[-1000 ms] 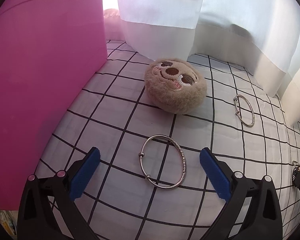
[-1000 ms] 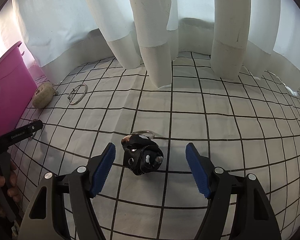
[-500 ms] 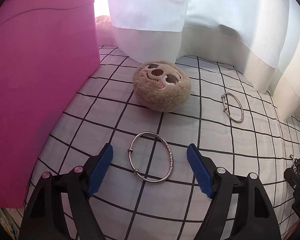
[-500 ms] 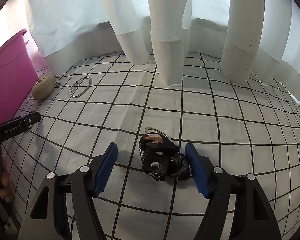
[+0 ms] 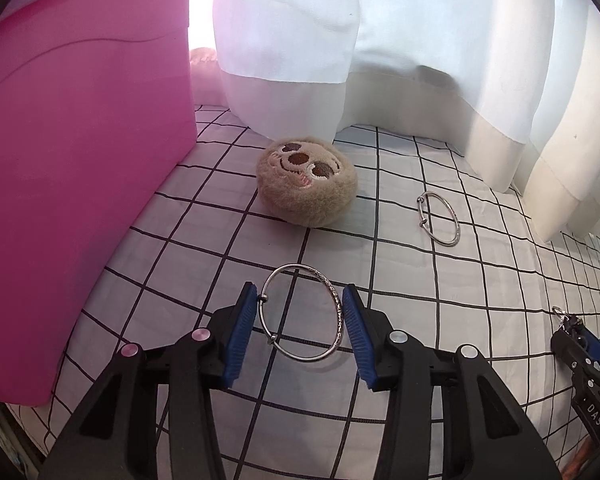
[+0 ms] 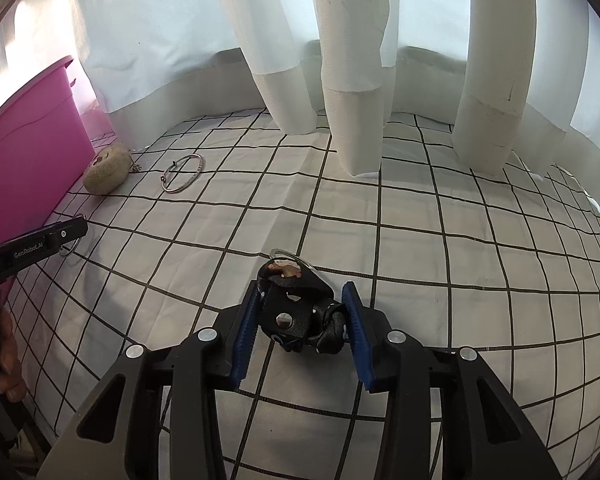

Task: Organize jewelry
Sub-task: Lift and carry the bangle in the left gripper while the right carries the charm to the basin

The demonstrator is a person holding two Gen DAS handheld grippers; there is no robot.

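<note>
In the left wrist view a silver bangle (image 5: 302,312) lies on the checked cloth. My left gripper (image 5: 300,316) has its blue pads on both sides of it, touching its rim. A second silver bangle (image 5: 439,218) lies further right; it also shows in the right wrist view (image 6: 182,173). In the right wrist view a black leather keychain (image 6: 296,312) with a metal ring (image 6: 288,257) sits between the pads of my right gripper (image 6: 300,316), which press on its sides.
A pink bin (image 5: 76,160) stands at the left, and it also shows in the right wrist view (image 6: 24,148). A tan plush sloth face (image 5: 307,181) lies beside it. White curtains (image 6: 352,60) hang along the back edge of the cloth.
Both grippers moved forward and narrowed. The left one closed around the near bangle. The right one closed around the black keychain.
</note>
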